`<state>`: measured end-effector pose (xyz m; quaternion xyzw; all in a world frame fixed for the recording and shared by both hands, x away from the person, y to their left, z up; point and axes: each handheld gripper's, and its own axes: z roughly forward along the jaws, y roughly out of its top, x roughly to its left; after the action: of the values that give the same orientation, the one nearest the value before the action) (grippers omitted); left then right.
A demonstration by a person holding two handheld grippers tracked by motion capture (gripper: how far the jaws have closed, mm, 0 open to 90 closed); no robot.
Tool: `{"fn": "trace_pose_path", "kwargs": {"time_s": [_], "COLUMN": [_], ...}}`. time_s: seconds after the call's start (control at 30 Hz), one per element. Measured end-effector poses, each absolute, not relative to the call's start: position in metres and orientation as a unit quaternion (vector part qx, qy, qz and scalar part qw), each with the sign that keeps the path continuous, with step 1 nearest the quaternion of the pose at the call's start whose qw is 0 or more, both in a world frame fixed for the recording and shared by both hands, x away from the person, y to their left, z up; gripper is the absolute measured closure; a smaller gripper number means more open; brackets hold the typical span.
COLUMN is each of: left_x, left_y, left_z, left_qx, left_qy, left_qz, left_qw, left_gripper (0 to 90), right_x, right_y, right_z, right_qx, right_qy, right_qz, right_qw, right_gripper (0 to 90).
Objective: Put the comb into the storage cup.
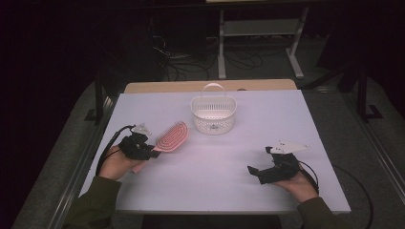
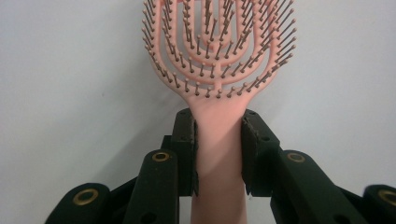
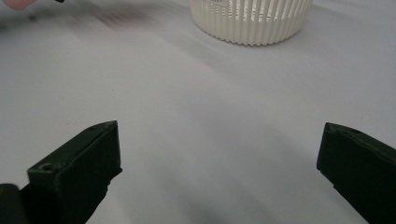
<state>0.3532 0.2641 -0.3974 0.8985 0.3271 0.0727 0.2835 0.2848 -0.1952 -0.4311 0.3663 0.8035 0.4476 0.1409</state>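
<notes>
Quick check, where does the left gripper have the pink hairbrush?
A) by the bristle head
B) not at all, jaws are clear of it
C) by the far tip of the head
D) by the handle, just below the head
D: in the left gripper view the left gripper has both jaws pressed against the handle of the pink hairbrush, just below the bristle head.

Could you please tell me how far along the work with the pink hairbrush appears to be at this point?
Done: the left gripper is shut on the pink hairbrush at its handle, bristles up. In hand: the brush sits just left of the white basket, not in it. Left, probably: carrying it over and releasing it into the basket. The right gripper waits open above the table, holding nothing.
</notes>
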Motion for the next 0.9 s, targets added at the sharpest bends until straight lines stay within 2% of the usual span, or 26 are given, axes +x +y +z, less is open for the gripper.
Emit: {"fn": "trace_pose_path", "kwargs": {"time_s": [0.9], "left_x": [0.342], "left_y": [0.246], "left_z": [-0.380], "left_qx": [0.853], "left_qy": [0.303], "left_qz": [0.083], "left_qw": [0.416], "left_gripper": [69.9], "right_x": [0.285], "right_y": [-0.195], "right_z": [-0.431], "right_qx": [0.367], "right_qy": [0.803], "right_qz": [0.448], "right_qw": [0.141], "right_gripper": [0.0]}}
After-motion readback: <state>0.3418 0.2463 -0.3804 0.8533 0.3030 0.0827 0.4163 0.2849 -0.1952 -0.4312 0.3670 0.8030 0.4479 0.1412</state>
